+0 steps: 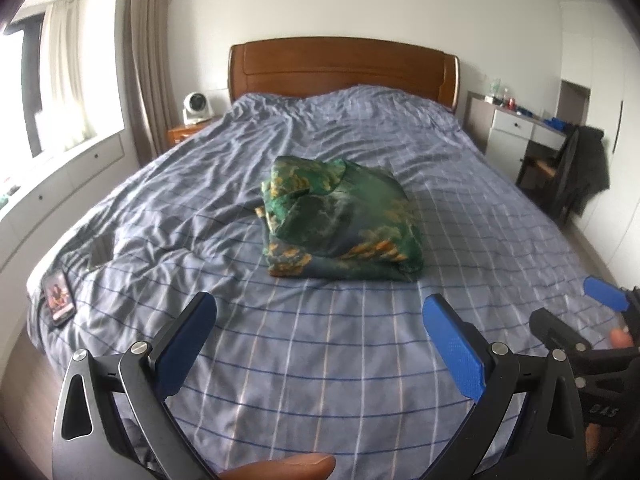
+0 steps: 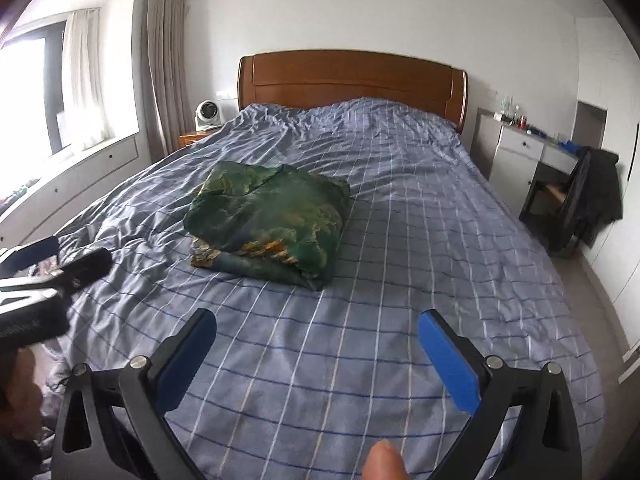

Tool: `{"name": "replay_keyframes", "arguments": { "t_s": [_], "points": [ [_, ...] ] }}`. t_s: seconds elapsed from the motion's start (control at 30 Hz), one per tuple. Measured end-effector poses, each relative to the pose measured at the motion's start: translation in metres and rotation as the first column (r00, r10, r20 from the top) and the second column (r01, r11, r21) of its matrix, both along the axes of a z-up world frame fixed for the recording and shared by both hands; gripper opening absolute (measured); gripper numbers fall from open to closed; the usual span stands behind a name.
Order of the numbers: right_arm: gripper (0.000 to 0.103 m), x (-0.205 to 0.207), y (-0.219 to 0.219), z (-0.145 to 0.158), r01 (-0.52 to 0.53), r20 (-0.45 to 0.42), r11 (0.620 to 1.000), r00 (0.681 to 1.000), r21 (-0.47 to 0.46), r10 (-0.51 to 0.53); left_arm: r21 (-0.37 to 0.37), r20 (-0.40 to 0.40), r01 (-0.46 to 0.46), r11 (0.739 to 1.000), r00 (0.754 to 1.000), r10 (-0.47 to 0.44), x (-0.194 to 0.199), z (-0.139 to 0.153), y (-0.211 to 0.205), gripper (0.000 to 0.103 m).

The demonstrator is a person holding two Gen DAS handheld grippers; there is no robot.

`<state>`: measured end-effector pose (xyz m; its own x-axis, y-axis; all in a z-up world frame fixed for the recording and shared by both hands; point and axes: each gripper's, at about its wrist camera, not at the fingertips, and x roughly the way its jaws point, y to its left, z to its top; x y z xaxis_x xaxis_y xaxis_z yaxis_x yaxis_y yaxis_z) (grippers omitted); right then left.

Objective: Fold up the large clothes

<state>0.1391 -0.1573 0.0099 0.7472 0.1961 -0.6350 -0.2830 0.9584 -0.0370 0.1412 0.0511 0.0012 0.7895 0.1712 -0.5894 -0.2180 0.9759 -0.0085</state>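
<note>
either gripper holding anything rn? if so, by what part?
Nothing held. Left gripper and right gripper are both open and empty, above the blue checked bedspread. The folded green garment lies on the bed, clear of both.

- The phone (image 1: 59, 297) beside the folded green garment (image 1: 340, 220) shows a screen too blurred to read.
- Desk clutter (image 2: 516, 119) beyond the garment is too small to identify.
- The garment's underside stays hidden.
</note>
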Motion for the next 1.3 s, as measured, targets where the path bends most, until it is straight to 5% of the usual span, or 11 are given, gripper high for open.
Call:
{"name": "replay_keyframes", "arguments": {
  "t_s": [0.3,1.3],
  "points": [
    [0.103,-0.006,-0.001,-0.001,0.011,-0.002,0.999,1.000,-0.043,-0.012,0.071,-0.022,-0.022,0.997,0.999,0.024,-0.004,-0.001,-0.009,0.103],
    [0.103,-0.019,0.005,0.012,0.025,0.029,0.993,0.999,-0.119,-0.022,0.053,-0.054,-0.013,0.999,0.998,0.016,-0.005,0.002,-0.010,0.103]
  ]
}}
